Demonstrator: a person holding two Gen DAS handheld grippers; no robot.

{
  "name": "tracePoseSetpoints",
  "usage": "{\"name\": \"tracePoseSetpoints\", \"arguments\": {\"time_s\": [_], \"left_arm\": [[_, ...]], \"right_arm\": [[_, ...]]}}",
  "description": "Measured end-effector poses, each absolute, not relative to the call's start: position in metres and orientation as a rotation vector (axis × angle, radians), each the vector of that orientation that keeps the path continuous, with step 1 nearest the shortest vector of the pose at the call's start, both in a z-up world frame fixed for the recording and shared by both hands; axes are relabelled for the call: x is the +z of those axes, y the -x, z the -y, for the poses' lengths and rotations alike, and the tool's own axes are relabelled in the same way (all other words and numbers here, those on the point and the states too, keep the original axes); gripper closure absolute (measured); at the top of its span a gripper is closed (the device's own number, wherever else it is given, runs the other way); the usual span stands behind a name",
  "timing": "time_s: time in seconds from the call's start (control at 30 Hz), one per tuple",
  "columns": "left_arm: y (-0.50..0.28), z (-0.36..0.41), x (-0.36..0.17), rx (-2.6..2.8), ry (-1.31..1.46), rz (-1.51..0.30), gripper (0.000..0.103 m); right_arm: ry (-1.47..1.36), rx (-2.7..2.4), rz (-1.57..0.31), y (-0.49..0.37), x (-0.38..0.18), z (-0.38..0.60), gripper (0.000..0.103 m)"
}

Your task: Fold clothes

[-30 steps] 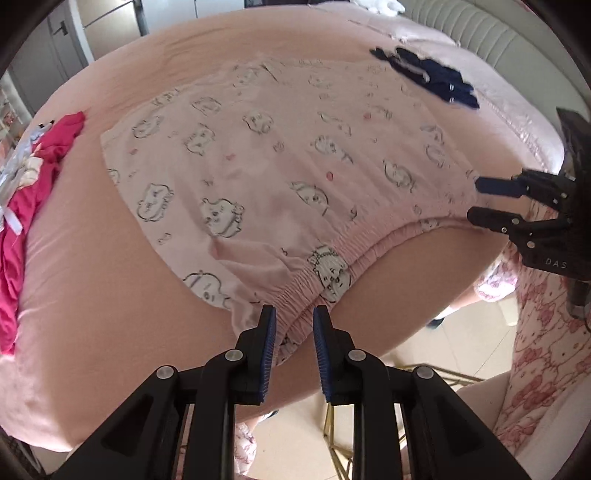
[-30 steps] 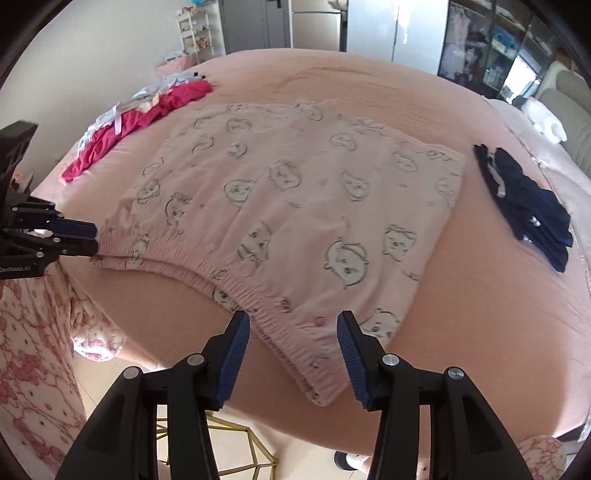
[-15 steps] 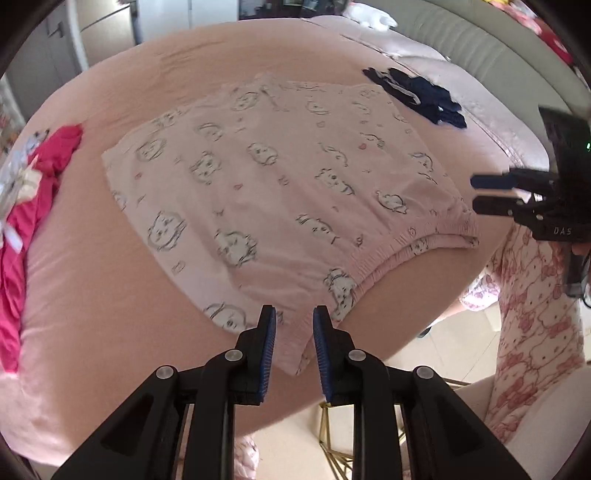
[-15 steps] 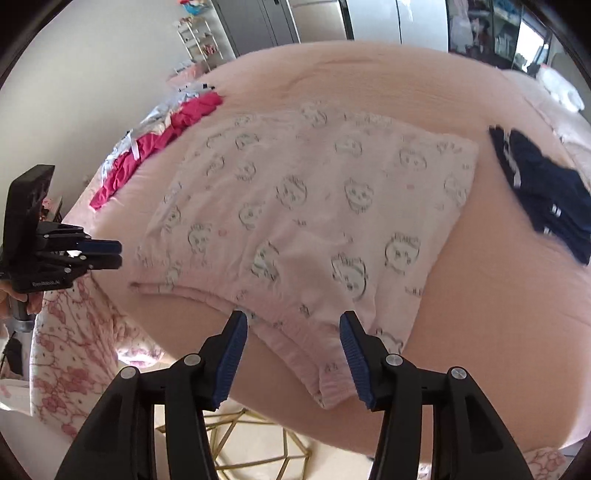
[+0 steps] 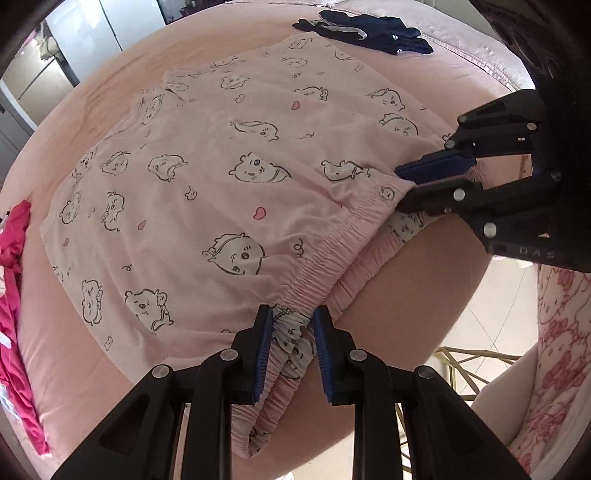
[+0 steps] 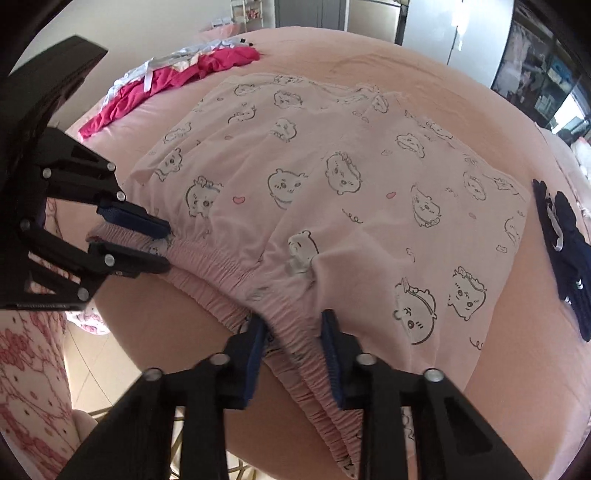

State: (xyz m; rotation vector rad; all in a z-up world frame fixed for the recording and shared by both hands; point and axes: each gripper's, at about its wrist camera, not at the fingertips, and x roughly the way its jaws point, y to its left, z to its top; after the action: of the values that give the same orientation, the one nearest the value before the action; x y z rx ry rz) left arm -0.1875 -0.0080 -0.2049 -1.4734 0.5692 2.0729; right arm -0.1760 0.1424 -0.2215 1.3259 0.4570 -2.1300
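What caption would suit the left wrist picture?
Two grippers, left and right, straddle the waistband of pink cartoon-print shorts on a pink bed.

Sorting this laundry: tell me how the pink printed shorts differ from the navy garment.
The pink printed shorts carry cartoon faces; the navy garment is dark. The shorts are spread flat, the navy garment bunched. The shorts' waistband sits between the fingers of the left tool and right tool; the navy garment is untouched. Both lie on the bed.

The pyjama shorts (image 5: 229, 192) lie spread on the bed (image 5: 406, 288), between a heap of clothes (image 6: 177, 74) and a folded garment (image 5: 369, 27).
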Motion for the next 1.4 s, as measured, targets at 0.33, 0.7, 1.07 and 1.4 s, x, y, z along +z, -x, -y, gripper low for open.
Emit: {"name": "tracePoseSetpoints", "arguments": {"time_s": [0.33, 0.7, 1.07, 1.4], "left_arm": [[0.174, 0.022, -0.182, 2.068, 1.424, -0.419, 0.102], [0.169, 0.015, -0.187, 2.130, 1.374, -0.430, 0.098], [0.179, -0.017, -0.195, 2.124, 1.337, -0.458, 0.062], [0.199, 0.025, -0.199, 2.290, 1.430, -0.303, 0.097]], "right_arm": [[-1.258, -2.117, -0.369, 0.162, -0.197, -0.144, 0.097], [-1.276, -2.160, -0.459, 0.162, -0.217, -0.142, 0.097], [-1.299, -2.182, -0.091, 0.193, -0.196, -0.161, 0.097], [-1.336, -2.203, -0.254, 0.184, -0.210, -0.156, 0.097]]}}
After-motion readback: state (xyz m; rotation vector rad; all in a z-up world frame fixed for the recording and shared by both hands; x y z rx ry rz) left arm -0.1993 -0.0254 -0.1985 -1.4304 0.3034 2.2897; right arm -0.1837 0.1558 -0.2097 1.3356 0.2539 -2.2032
